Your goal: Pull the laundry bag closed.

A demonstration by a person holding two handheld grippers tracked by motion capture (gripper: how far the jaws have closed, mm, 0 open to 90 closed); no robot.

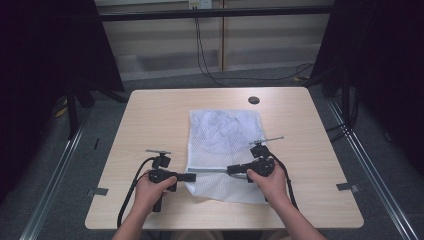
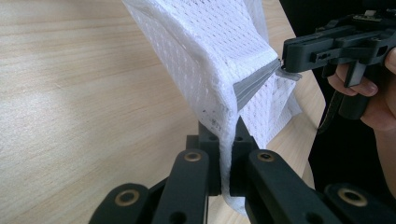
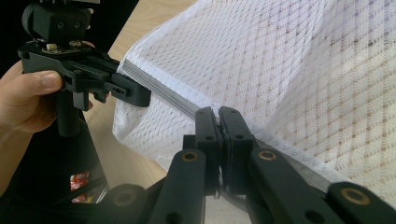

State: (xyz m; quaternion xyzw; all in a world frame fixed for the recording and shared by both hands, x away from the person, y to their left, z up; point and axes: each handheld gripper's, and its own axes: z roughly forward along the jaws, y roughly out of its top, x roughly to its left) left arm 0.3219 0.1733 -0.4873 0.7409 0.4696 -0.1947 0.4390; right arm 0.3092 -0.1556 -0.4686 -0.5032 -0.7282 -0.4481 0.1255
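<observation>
Tools clamped on mesh bag; pale wood table, grey floor.

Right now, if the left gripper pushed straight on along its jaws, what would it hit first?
The left gripper, shut on the white mesh bag, points along the grey zipper; past that it would probably meet the right gripper first.

The bag's mesh is cut off by the top edge in the left gripper view. Its contents show through as a blur, perhaps crumpled cloth.
</observation>
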